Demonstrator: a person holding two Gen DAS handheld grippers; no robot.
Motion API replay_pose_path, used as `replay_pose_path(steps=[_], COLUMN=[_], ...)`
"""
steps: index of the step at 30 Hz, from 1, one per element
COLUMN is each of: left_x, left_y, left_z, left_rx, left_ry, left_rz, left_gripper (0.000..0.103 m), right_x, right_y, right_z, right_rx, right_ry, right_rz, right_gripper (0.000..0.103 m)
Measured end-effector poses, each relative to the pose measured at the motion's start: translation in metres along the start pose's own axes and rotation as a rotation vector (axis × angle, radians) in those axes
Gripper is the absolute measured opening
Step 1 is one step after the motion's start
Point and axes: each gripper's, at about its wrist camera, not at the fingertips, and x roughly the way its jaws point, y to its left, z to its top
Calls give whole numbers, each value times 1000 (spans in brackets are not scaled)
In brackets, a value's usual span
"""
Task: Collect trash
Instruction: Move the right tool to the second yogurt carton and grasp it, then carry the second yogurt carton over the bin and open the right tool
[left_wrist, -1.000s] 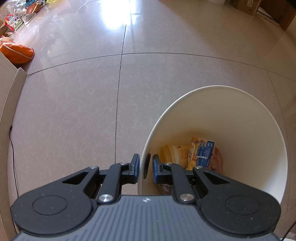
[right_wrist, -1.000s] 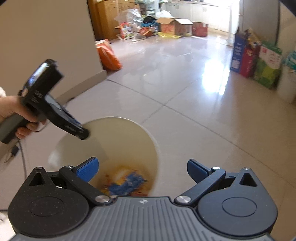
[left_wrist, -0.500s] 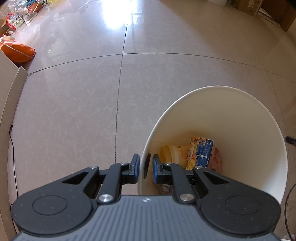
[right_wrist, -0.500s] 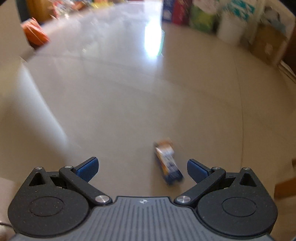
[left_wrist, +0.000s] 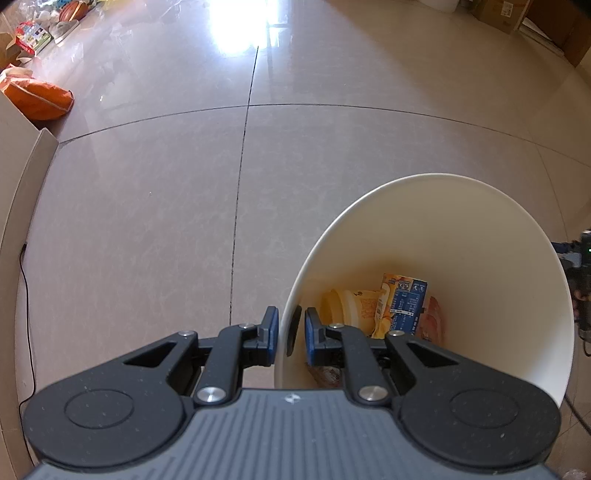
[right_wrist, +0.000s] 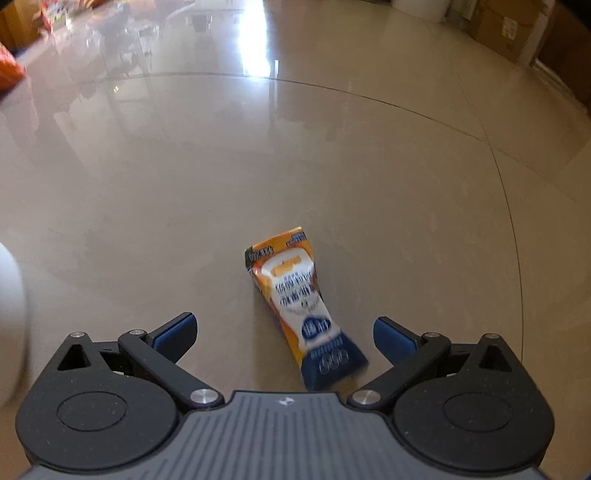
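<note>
In the left wrist view my left gripper (left_wrist: 290, 329) is shut on the near rim of a white trash bin (left_wrist: 480, 229), one finger outside and one inside. At the bin's bottom lie a yellow cup (left_wrist: 347, 306), a blue and orange carton (left_wrist: 404, 306) and a pinkish wrapper (left_wrist: 434, 317). In the right wrist view a crushed orange, white and blue carton (right_wrist: 301, 306) lies on the tiled floor (right_wrist: 184, 184). My right gripper (right_wrist: 285, 334) hangs open just above it, the carton's blue end lying between the fingers.
An orange bag (left_wrist: 37, 98) and a beige wall edge (left_wrist: 22, 177) stand at the left, with a black cable (left_wrist: 27, 314) along the floor. Cardboard boxes (right_wrist: 506, 29) line the far right. The other gripper's dark body (left_wrist: 581, 280) shows beyond the bin's right rim.
My right gripper swung away from above the bin to the floor and came closer to the crushed carton. The left gripper kept its hold on the bin's rim.
</note>
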Motion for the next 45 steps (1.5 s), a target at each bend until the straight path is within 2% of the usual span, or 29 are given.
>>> replay_pose_path(steps=[4,8,10,11,14,19,27,29,31,41,45], left_x=[0,0,0,0,1,2,4,4,4,2,2], left_y=[-1,-1,-1,-1,-2,-5,-9,-9,-8,-7,-7], left_z=[1,2,2,1,1,0,-2,-2,-1,0,0], left_rx=[12,14,14,17,21,28,32,33,30,28,27], left_ry=[3,4,3,1,-2,0,-5,-4,-1,-2,0], left_rz=[3,1,-1,1,7,14,28,30,29,29,27], left_gripper=[13,13,13,13,13,13,13,13,13,13,13], right_x=[28,31,28,27,29,45,53,53,54,61,49], right_y=[11,19,20,22,28,22,-4,-2,0,-10,-11], right_z=[6,6,8,9,14,16,14,16,15,29,35], right_rx=[-25,7,14,14,13,118,374,372,357,348,327], right_ry=[56,114,141,146,112,135,146,147,162,191,193], right_rz=[-44,6,79,98,58,6,26,5,-28,-6,6], right_gripper=[103,103,103,103,102,84,69,60,46,45,44])
